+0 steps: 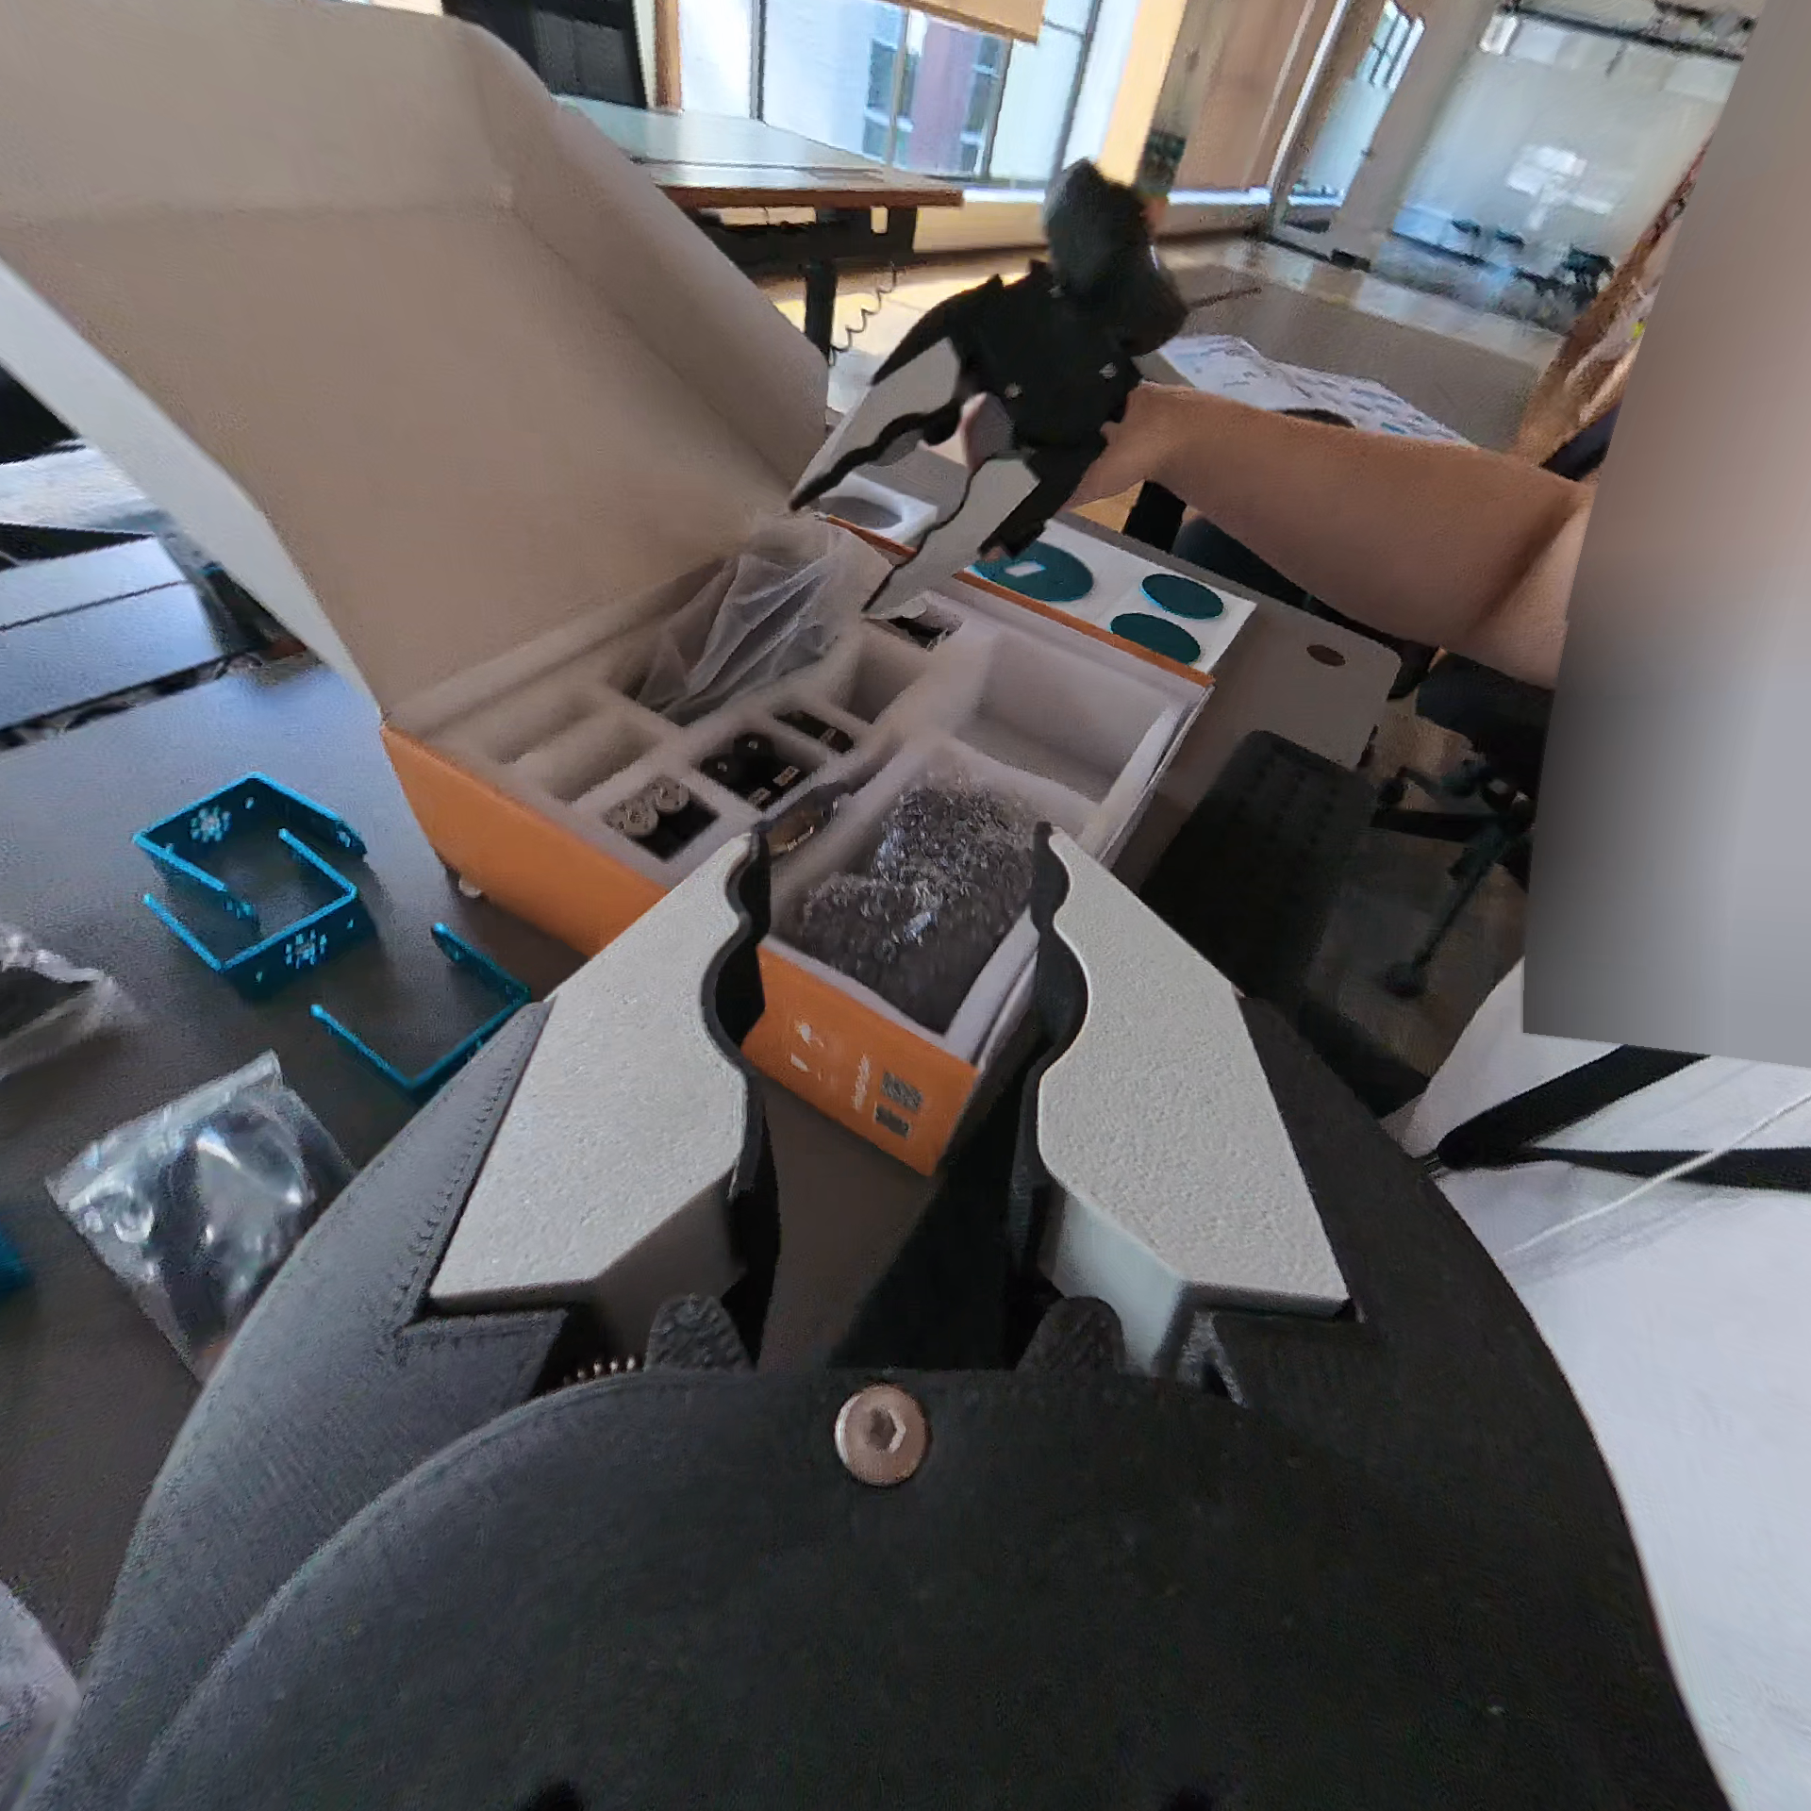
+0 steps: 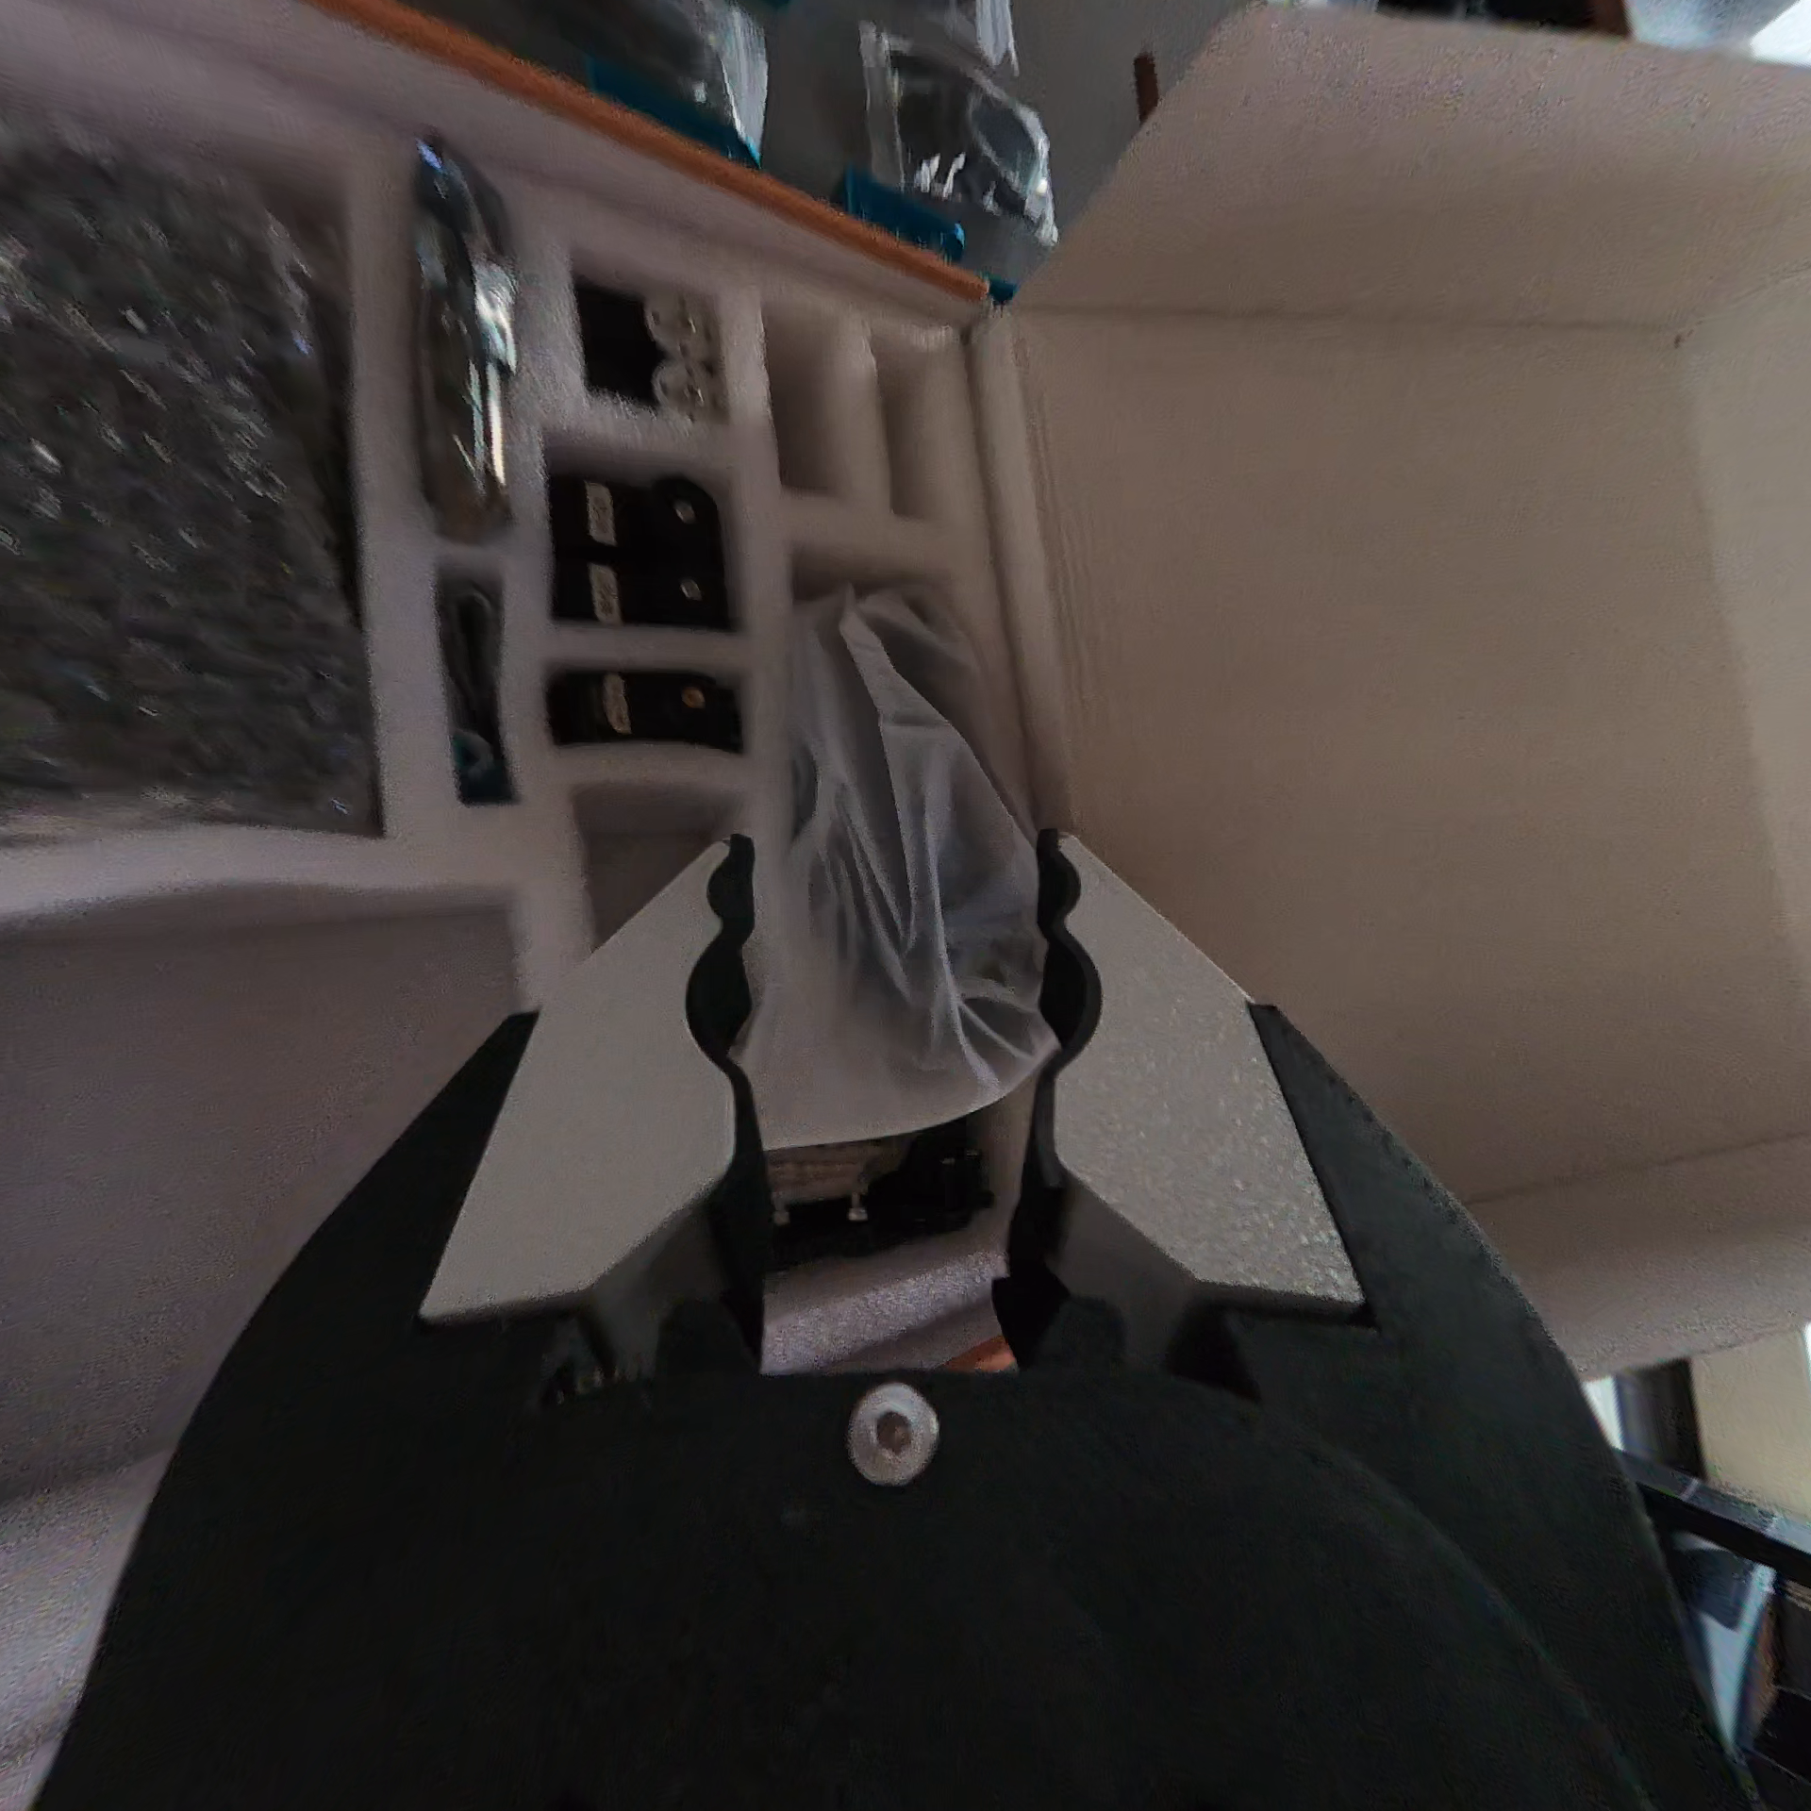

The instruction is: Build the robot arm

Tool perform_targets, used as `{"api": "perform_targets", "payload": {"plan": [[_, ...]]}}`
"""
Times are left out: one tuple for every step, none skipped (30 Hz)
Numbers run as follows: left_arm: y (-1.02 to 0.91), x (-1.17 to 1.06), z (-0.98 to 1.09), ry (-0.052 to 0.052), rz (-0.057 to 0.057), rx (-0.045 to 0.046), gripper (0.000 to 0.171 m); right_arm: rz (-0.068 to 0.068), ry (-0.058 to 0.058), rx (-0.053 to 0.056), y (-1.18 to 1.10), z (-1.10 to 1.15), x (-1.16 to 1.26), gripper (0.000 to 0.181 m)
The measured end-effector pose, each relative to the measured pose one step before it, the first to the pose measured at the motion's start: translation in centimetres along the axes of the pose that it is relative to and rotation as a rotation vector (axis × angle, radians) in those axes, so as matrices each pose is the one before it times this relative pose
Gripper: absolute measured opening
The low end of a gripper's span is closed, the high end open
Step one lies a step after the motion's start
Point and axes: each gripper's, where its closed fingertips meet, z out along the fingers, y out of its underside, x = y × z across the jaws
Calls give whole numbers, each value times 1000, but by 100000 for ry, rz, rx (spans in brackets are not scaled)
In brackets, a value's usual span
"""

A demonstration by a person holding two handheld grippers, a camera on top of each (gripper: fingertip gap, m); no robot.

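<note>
white plastic bag (image 2: 882, 882) blurred, contents unclear btwn right tool (image 2: 892, 853) tips.

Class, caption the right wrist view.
Open right gripper above a clear bag in the foam tray.

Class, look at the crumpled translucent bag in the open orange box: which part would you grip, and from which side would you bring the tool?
Grip the translucent bag by its bunched upper folds, coming from above. It sits in a foam compartment whose walls block its sides, while the loose top rises above them. The open right tool already straddles those folds.
</note>
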Motion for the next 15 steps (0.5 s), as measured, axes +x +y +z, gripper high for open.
{"api": "perform_targets", "payload": {"plan": [[-692, -322, 1090, 1597, 1797, -2163, 52, -2090, -3152, -4765, 1036, 1017, 115, 61], [-480, -252, 897, 1359, 2156, -2487, 50, -1104, -2957, -6758, 1138, 1011, 100, 61], [-285, -241, 751, 969, 1895, -2623, 49, -899, -3439, -4416, 644, 854, -54, 60], [-103, -275, 655, 535, 1546, -2724, 49, -39, -7138, -1393, 141, 568, -661, 45], [64, -304, 604, 337, 1092, -2849, 48, 423, -1908, -1523, 38, 276, 202, 29], [132, -335, 568, 107, 443, -2704, 47, -475, -1414, 308, -281, -65, 279, 24], [158, -337, 549, 117, 53, -2487, 46, -27, -2948, -1286, -108, -162, -14, 20], [150, -322, 527, 188, -14, -2286, 45, -178, -2502, -1944, -37, -135, -38, 16], [84, -312, 526, 330, -44, -2041, 44, -675, -2447, -1101, -95, -122, -169, 9], [-31, -301, 536, 595, -217, -1615, 43, -1255, -1390, -1125, -50, -89, -112, 4], [-150, -280, 567, 866, -318, -1118, 42, -1460, 661, -1166, 46, -103, 172, 0], [-189, -226, 632, 1407, -263, -1122, 41, -1257, -76, -379, -42, -109, 126, 0], [-151, -217, 696, 1765, -405, -1397, 41, 457, 70, 472, -103, -106, 238, 0], [-108, -270, 742, 1544, -551, -1657, 41, 1888, -1467, 800, -53, -51, 90, 0], [-34, -316, 766, 1251, -395, -1938, 41, 2028, -933, 1113, -78, -73, 141, 0]]}}
